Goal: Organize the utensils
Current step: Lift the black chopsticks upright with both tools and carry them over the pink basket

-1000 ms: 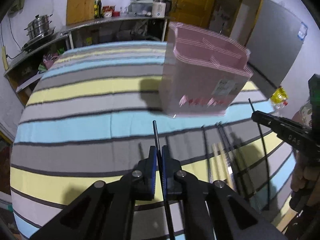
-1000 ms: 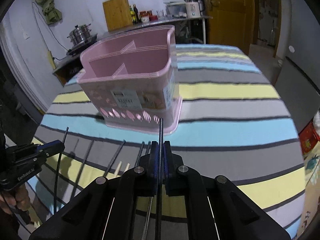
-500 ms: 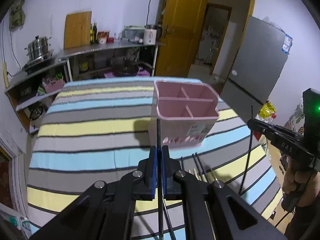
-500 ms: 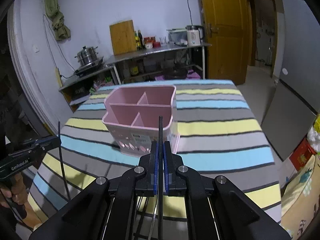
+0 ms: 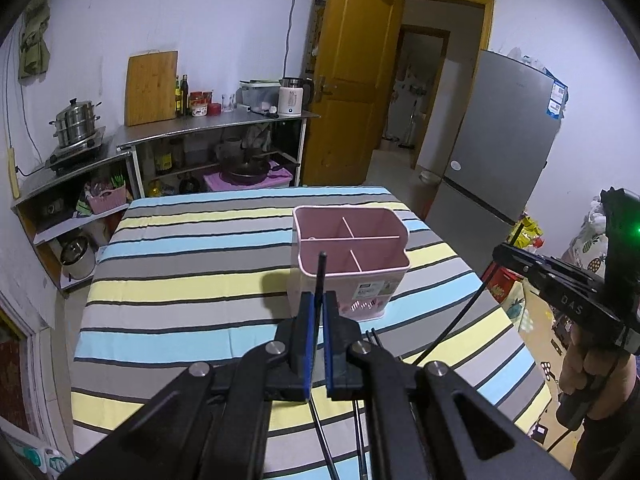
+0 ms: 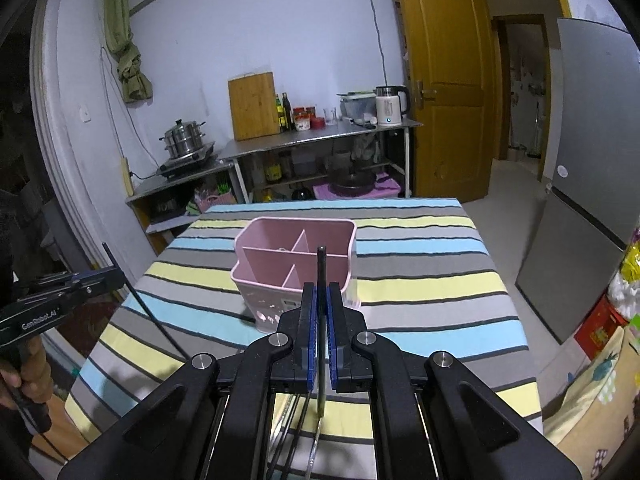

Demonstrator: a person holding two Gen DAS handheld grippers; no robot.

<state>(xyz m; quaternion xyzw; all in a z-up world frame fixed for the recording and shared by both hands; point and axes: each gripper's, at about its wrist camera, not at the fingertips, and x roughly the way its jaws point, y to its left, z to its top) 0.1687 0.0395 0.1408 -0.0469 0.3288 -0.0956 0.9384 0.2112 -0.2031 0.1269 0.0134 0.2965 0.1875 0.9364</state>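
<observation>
Above the striped table [image 5: 180, 280], both grippers — left gripper [image 5: 316, 312], right gripper [image 6: 319, 308] — each clamp 1 black chopstick [image 5: 320, 276] before the pink caddy [image 5: 350, 256].

Black left gripper [image 5: 315, 308] and right gripper [image 6: 319, 302]: blue pads, 4 silver screws each, white lettering.

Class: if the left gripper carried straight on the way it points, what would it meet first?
Probably the pink utensil holder; the left gripper, shut on a black chopstick, aims at it, though depth is unclear.

both wrist views high, angled down, sharing pink caddy [image 5: 350, 258] [image 6: 294, 258]
</observation>
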